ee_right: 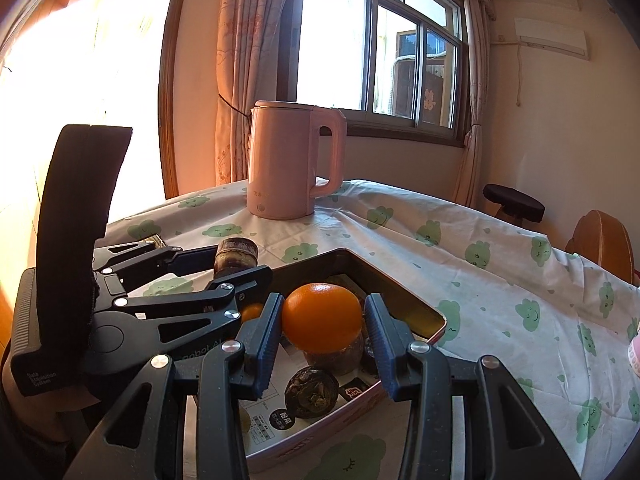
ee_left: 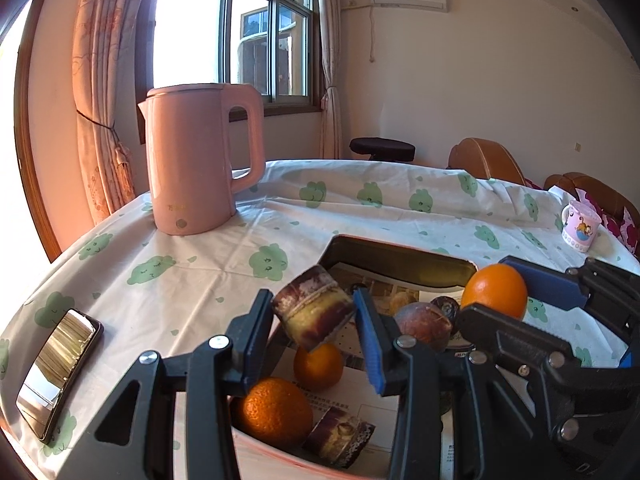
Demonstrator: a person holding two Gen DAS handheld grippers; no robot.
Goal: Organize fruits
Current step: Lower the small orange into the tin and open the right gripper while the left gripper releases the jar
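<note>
My left gripper (ee_left: 314, 314) is shut on a purple-and-yellow sugarcane piece (ee_left: 313, 311) and holds it above a metal tray (ee_left: 400, 264). In the tray lie two oranges (ee_left: 272, 410) (ee_left: 319, 366), another sugarcane piece (ee_left: 340, 436) and a dark round fruit (ee_left: 426, 322). My right gripper (ee_right: 322, 322) is shut on an orange (ee_right: 322, 317) and holds it over the same tray (ee_right: 404, 296). Below it lie a brown fruit (ee_right: 340, 356) and a dark wrinkled fruit (ee_right: 312, 392). The left gripper's sugarcane piece (ee_right: 236, 258) shows at the left in the right wrist view.
A pink kettle (ee_left: 198, 160) stands on the far left of the cloth-covered table (ee_left: 240, 248). A phone (ee_left: 60, 368) lies near the left edge. A pink cup (ee_left: 580, 226) stands at the far right. Chairs and a stool stand behind the table.
</note>
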